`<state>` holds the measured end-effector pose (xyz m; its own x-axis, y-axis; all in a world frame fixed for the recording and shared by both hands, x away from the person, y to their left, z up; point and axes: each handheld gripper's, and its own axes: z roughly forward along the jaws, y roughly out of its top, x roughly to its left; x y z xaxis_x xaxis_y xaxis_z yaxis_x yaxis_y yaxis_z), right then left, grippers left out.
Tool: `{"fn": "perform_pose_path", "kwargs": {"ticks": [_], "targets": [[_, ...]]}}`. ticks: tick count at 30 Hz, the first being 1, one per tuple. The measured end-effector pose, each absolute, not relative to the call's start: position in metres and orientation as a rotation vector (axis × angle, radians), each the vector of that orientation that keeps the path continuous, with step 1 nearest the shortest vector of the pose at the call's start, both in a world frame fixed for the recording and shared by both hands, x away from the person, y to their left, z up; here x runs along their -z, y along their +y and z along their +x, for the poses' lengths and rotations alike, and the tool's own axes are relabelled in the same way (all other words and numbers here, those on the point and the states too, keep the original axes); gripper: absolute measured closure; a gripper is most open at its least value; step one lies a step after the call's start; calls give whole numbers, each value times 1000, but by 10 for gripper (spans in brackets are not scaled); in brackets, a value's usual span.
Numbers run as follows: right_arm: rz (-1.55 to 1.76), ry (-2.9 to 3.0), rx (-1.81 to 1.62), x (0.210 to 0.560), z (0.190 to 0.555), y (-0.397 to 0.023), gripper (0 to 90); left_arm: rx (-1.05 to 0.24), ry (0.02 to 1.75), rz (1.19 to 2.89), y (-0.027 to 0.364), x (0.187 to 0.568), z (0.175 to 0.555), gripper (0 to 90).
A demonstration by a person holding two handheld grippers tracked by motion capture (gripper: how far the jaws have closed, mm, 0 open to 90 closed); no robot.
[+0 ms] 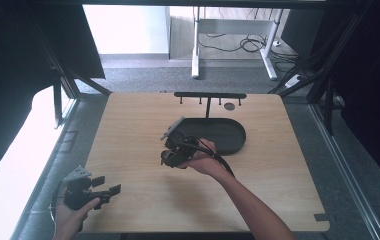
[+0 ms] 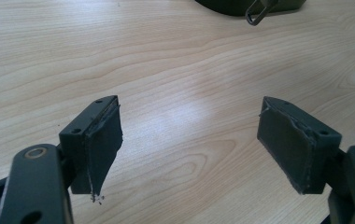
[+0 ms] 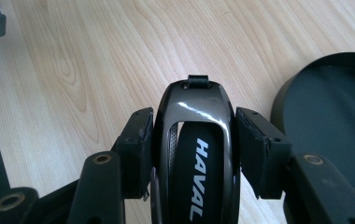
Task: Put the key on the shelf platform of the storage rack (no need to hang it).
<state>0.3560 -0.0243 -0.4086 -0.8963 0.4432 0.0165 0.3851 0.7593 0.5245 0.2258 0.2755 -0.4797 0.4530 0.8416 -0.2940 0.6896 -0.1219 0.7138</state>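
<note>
High view: right hand-held gripper [image 1: 174,150] held over mid-table [image 1: 128,130] beside the dark tray [image 1: 230,134]; rack [image 1: 209,95] behind; left hand-held gripper [image 1: 103,190] at the near-left corner.
Left gripper view: jaws spread, empty.
Right gripper view: jaws clamped on a HAVAL key fob [image 3: 194,140]; judged carry step, next needs placing, maybe on the tray.

It looks like a lab or office test room: a wooden surface [image 1: 143,200] framed by black curtains [image 1: 8,55], grey carpet [image 1: 143,75], and a white desk frame [image 1: 233,30] with loose cables [image 1: 245,45] behind.
</note>
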Motion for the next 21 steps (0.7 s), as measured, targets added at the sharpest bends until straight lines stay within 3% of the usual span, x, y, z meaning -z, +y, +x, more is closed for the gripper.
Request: {"fn": "perform_pose_path", "kwargs": {"ticks": [21], "targets": [[792, 2770, -837, 397, 370, -68, 491, -229, 1297, 1870, 275, 481, 226, 222]]}}
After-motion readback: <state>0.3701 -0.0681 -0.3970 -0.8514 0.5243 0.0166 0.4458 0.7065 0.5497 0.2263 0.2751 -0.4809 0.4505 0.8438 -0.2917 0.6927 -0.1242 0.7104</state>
